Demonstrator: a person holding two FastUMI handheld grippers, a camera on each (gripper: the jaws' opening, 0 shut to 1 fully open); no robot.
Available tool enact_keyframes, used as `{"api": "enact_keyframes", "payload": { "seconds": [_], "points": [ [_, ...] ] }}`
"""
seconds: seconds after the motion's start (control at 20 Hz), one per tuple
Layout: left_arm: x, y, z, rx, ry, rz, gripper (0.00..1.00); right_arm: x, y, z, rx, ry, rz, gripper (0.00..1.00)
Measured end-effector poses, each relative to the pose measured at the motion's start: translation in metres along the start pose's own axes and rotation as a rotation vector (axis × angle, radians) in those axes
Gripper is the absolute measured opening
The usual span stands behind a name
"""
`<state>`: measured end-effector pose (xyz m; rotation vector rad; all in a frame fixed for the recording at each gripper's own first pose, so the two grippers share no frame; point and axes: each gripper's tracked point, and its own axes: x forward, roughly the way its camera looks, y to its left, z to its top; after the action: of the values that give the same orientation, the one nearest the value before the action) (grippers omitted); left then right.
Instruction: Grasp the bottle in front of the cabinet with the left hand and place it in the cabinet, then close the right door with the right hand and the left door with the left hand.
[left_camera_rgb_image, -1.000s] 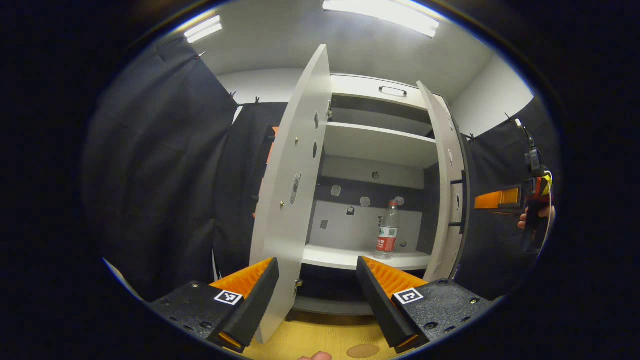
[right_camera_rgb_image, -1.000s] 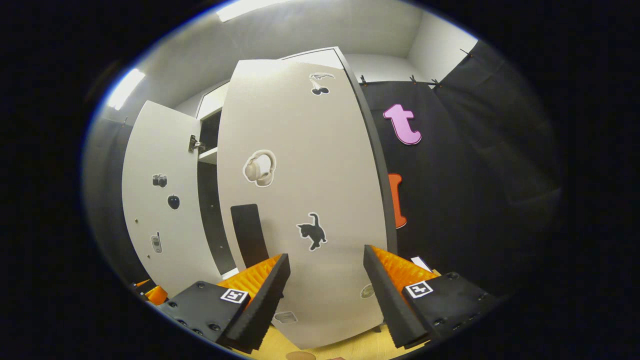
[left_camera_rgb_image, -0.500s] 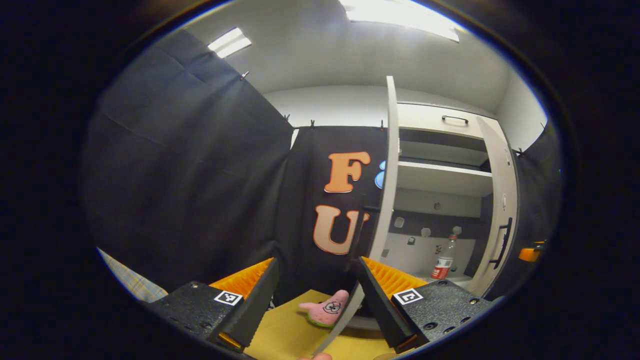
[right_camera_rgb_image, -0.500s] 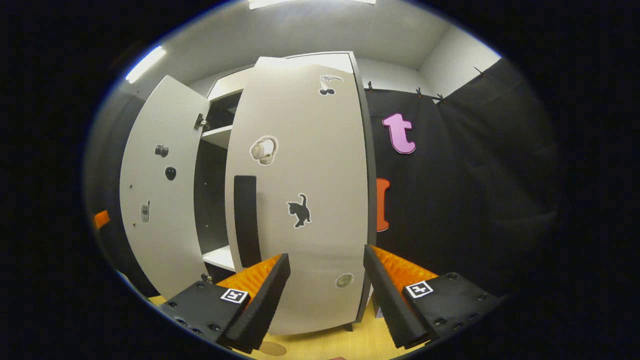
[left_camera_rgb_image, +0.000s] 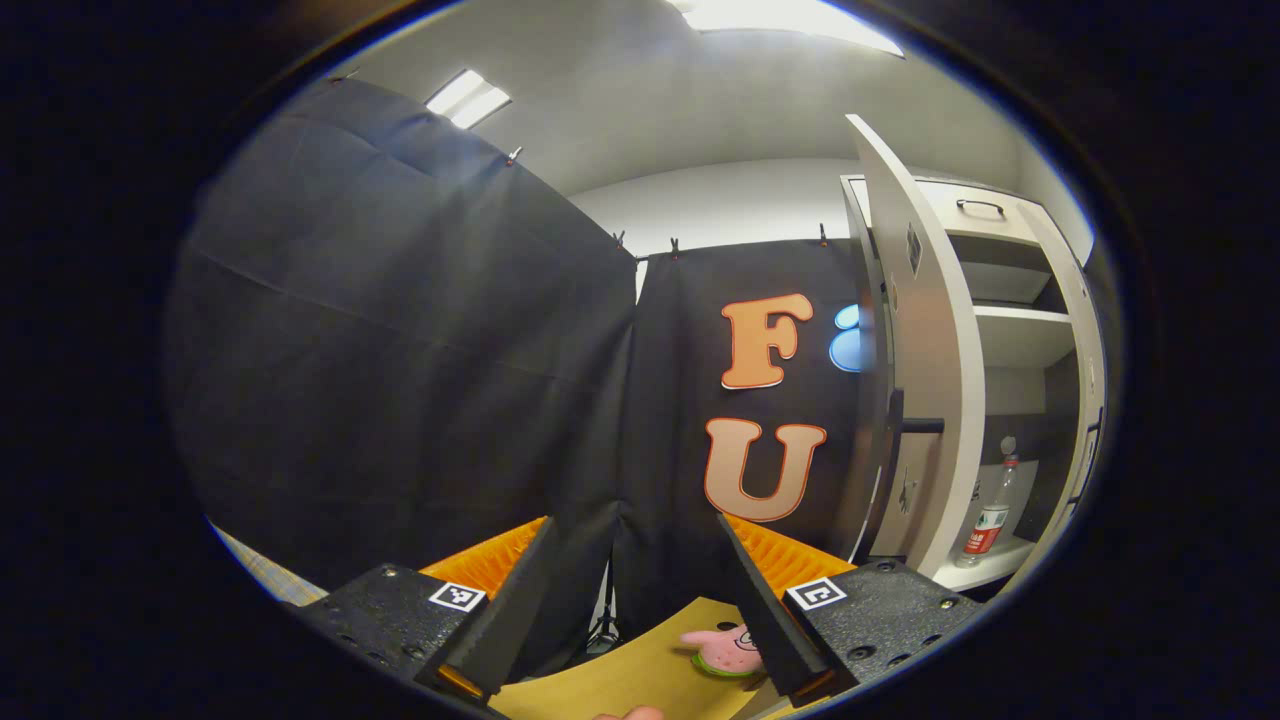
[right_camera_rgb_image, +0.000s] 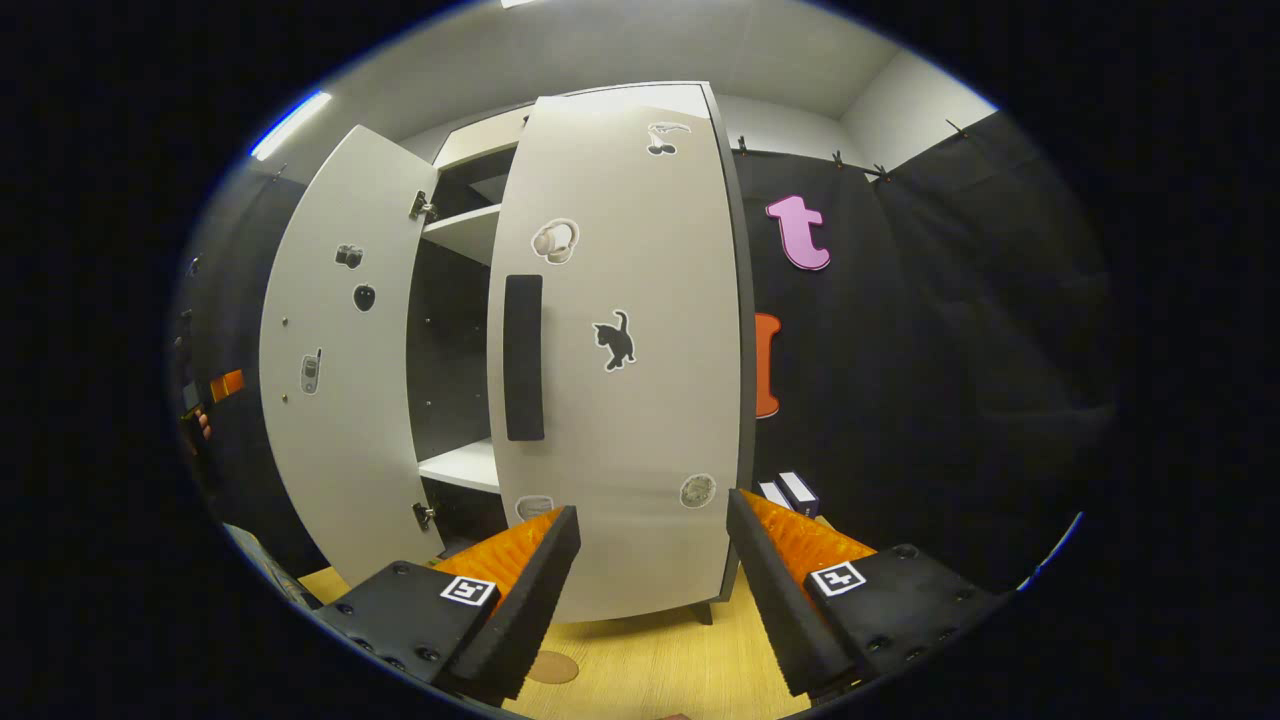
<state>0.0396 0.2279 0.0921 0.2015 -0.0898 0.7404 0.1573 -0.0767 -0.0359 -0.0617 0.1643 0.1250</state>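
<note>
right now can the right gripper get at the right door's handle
Probably yes: the right gripper is open and faces the right door, whose black handle is bare, with nothing between them.

Gap between doors: dark and open, shelf (right_camera_rgb_image: 462, 467) edge crossing it.
Left door (left_camera_rgb_image: 925, 350): stands ajar, edge-on, blocking the near side.
Right door (right_camera_rgb_image: 620, 350): nearly shut.
Counter (left_camera_rgb_image: 640, 675): pink toy (left_camera_rgb_image: 722, 648) beside left tool (left_camera_rgb_image: 635, 610).
</note>
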Motion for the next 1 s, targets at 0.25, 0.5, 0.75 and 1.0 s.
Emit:
{"api": "enact_keyframes", "payload": {
  "seconds": [0.25, 0.5, 0.75, 1.0],
  "points": [
    [0.029, -0.040, -0.017, -0.005, 0.017, -0.082, 0.92, -0.008, -0.011, 0.000, 0.024, -0.007, -0.043, 0.98],
    [0.031, -0.062, -0.012, 0.003, 0.000, -0.108, 0.93, -0.014, -0.030, 0.002, 0.031, -0.015, -0.089, 0.98],
    [0.018, -0.088, -0.020, -0.062, 0.047, -0.196, 0.87, -0.018, -0.042, -0.005, 0.057, 0.007, -0.093, 0.98],
    [0.000, -0.125, -0.018, -0.037, 0.044, -0.260, 0.87, -0.023, -0.053, -0.007, 0.056, 0.013, -0.088, 0.98]
  ]
}}
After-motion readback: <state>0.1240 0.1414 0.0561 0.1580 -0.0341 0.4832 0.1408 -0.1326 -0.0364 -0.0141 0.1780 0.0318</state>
